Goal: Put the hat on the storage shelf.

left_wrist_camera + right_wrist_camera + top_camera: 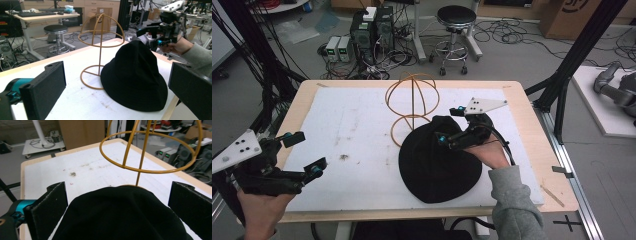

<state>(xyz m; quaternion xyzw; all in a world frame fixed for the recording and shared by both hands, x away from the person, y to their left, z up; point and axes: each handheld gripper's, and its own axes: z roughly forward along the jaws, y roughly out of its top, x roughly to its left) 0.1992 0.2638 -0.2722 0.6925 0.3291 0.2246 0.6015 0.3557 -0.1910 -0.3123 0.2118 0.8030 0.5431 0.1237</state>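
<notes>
Your white-topped table (362, 120) carries a black hat (437, 167) sitting against the base of a gold wire stand (412, 100); your right gripper (451, 126) straddles its crown, jaws wide, gripping nothing; the left gripper (304, 152) waits open; the hat looks soft and light, so pinch the crown's fabric.

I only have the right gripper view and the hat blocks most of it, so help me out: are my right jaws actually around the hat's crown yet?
Observer: Not closed. In the high view the right gripper sits over the hat crown, jaws open on either side.
Operator: Where's the left gripper?
Observer: The left gripper is near the table's left edge, open and holding nothing, well apart from the hat.
Operator: Does the hat touch the stand?
Observer: The left gripper view shows the hat's brim lying over part of the stand's base ring.
</notes>
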